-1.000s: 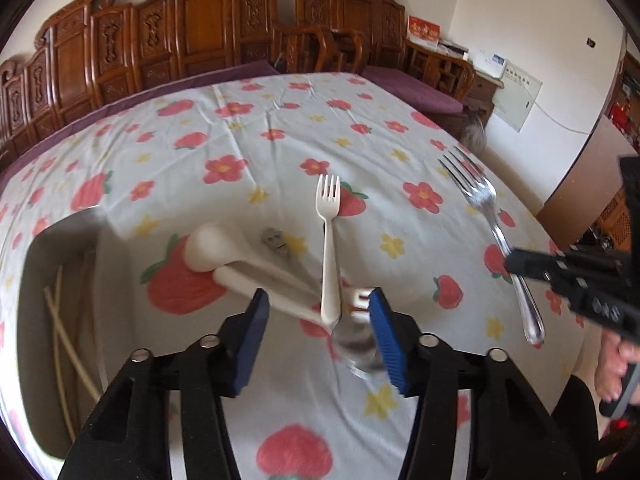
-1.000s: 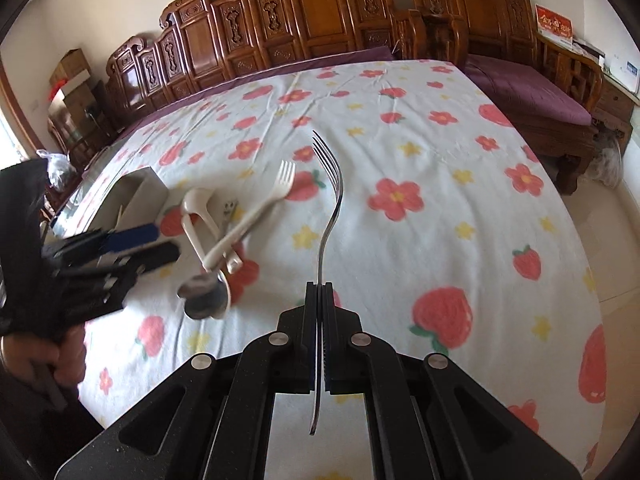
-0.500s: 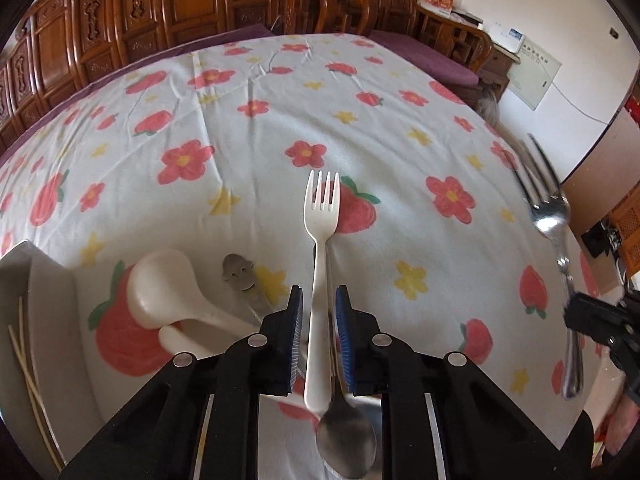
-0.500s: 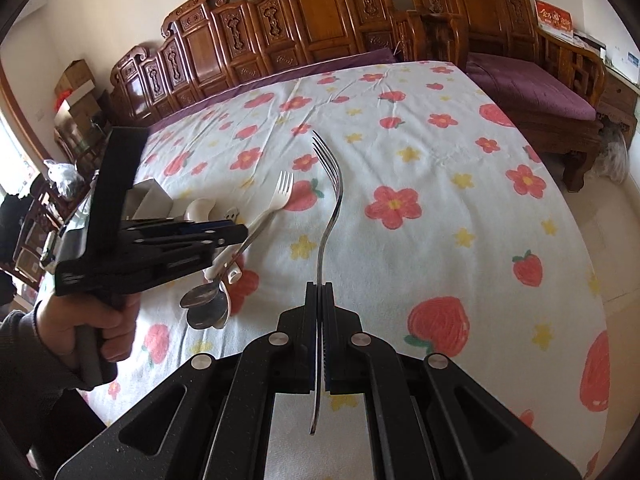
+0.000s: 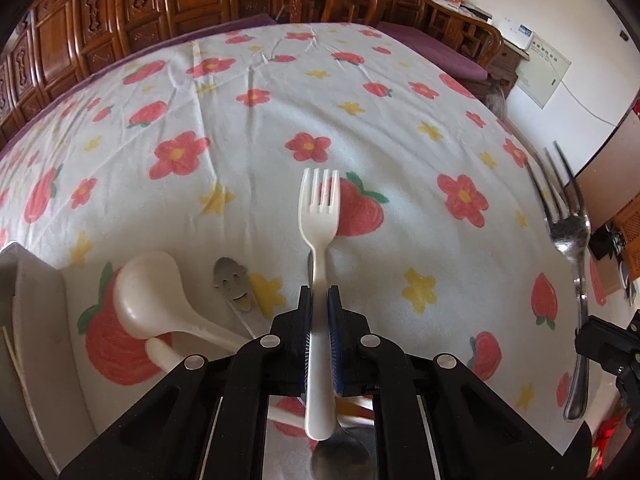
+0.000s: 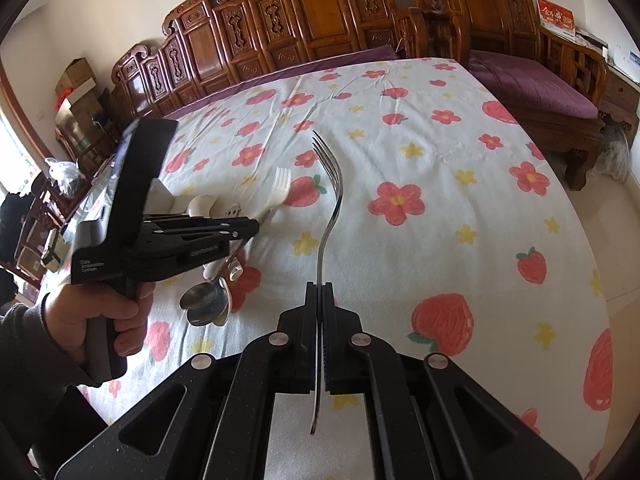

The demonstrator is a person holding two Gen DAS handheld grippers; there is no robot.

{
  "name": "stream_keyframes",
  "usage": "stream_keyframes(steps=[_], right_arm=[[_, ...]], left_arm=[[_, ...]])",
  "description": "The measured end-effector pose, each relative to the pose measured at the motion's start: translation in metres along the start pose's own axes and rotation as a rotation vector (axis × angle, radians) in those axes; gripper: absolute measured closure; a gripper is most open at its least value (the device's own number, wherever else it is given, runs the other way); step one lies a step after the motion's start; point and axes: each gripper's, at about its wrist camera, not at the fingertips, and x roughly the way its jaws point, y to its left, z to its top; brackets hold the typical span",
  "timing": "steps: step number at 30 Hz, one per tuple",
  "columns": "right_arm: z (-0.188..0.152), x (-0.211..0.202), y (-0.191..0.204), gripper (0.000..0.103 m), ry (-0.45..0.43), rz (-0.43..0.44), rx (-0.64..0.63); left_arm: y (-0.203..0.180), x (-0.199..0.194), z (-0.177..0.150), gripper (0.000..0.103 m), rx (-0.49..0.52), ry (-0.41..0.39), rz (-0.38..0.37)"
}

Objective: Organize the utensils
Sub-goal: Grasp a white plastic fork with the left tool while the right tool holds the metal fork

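Left gripper (image 5: 319,296) clamped on white plastic fork (image 5: 320,220), long axis straight ahead along its fingers, tines forward above flowered tablecloth (image 5: 360,92). Right gripper (image 6: 319,292) clamped on steel fork (image 6: 330,200), likewise lengthwise. White utensil tray (image 5: 36,320) lies at the table's left edge, nearer the left gripper.

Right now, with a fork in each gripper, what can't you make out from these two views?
- Left wrist view: the organizer tray is cut by the left edge; its compartments are unseen.
- Left wrist view: the metal spoon bowl sits behind the left gripper.
- Right wrist view: the left gripper's body hides the white spoon handles.
- Left wrist view: the metal fork tines are blurred.
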Motion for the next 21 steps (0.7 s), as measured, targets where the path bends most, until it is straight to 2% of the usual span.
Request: stream_keyframes(steps=[11, 21], right_arm=[[-0.002, 0.001, 0.011, 0.100, 0.000, -0.001, -0.025], [-0.002, -0.004, 0.029, 0.100, -0.010, 0.016, -0.056]], left_arm=[[0.000, -0.056, -0.009, 0.096, 0.046, -0.105, 0.030], [0.020, -0.107, -0.040, 0.096, 0.045, -0.165, 0.069]])
